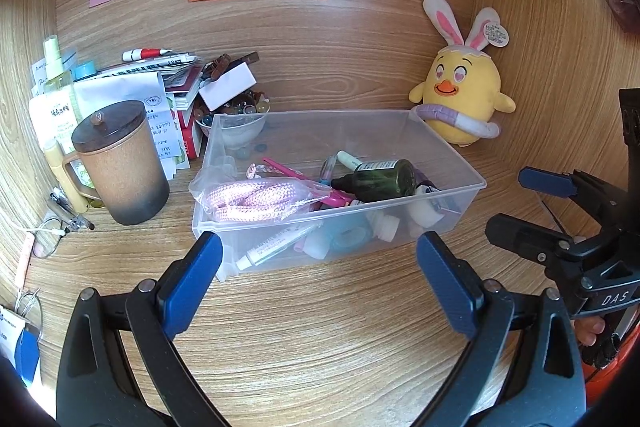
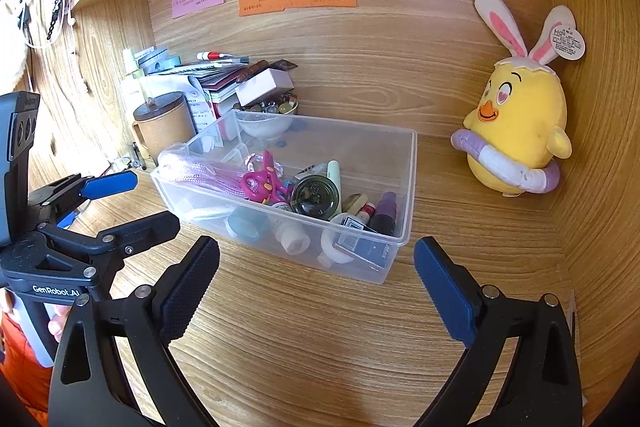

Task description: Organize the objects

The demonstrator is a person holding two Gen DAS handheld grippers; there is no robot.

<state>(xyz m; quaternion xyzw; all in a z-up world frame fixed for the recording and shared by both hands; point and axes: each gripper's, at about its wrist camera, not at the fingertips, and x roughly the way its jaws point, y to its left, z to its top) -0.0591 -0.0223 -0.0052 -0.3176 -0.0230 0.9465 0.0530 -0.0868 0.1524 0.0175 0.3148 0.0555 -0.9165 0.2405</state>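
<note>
A clear plastic bin [image 1: 472,183] stands on the wooden desk, holding a bagged pink rope [image 1: 252,201], a dark green bottle [image 1: 380,179], pink scissors [image 2: 262,183], tubes and small bottles. It also shows in the right wrist view [image 2: 410,187]. My left gripper [image 1: 320,267] is open and empty, just in front of the bin's near wall. My right gripper [image 2: 316,267] is open and empty, in front of the bin's right corner. Each gripper shows in the other's view: the right one [image 1: 528,203], the left one [image 2: 132,199].
A brown lidded mug [image 1: 120,163] stands left of the bin, with a pile of papers, books and a bowl of marbles [image 1: 240,115] behind. A yellow chick plush [image 1: 464,95] leans in the back right corner. Glasses [image 1: 48,239] lie at the far left. Coloured notes hang on the back wall.
</note>
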